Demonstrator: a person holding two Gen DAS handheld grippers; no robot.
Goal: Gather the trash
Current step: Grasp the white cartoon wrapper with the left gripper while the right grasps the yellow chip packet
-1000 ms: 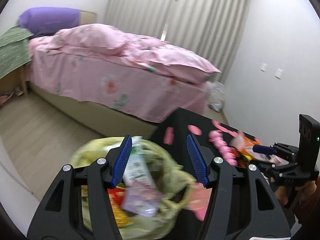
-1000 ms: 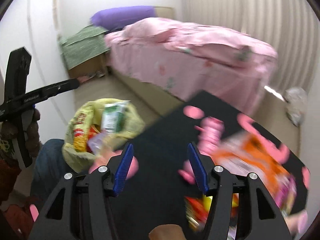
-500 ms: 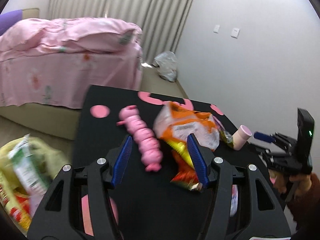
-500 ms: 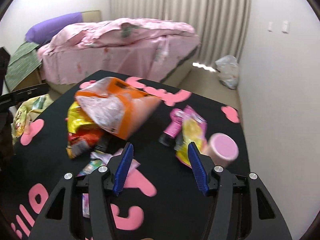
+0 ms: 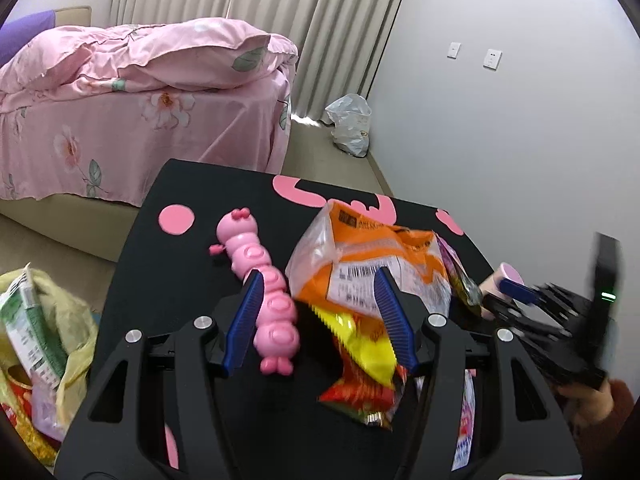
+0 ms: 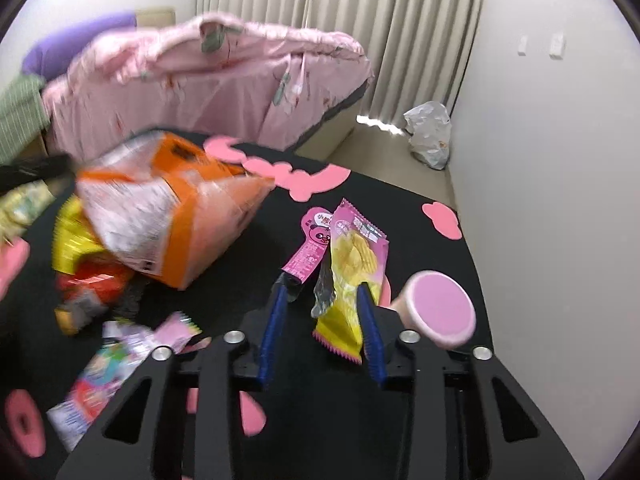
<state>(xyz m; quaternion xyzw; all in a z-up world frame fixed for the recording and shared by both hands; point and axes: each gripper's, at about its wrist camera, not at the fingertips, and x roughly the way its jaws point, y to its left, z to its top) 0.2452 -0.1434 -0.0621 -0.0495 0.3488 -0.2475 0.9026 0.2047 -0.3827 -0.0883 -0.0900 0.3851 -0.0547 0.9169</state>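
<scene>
A black table (image 5: 192, 184) with pink shapes holds trash. My left gripper (image 5: 318, 280) is open above a large orange snack bag (image 5: 384, 256) and a yellow-red wrapper (image 5: 368, 360). My right gripper (image 6: 323, 294) is open, its fingers on either side of a yellow-pink chip packet (image 6: 354, 260) lying on the table (image 6: 400, 200). The orange bag (image 6: 168, 212) lies to its left, a pink sachet (image 6: 310, 248) just beside the packet. A yellow trash bag (image 5: 44, 340) with wrappers sits at the table's left.
A pink caterpillar toy (image 5: 264, 280) lies on the table left of the orange bag. A pink cup (image 6: 438, 308) lies on its side at the right edge. More wrappers (image 6: 120, 356) lie near the front. A pink bed (image 5: 132, 92) and a wall stand beyond.
Both grippers swung from the trash bag to the table. The left one now hovers over the orange bag. The right one has come down around the yellow-pink chip packet and narrowed.
</scene>
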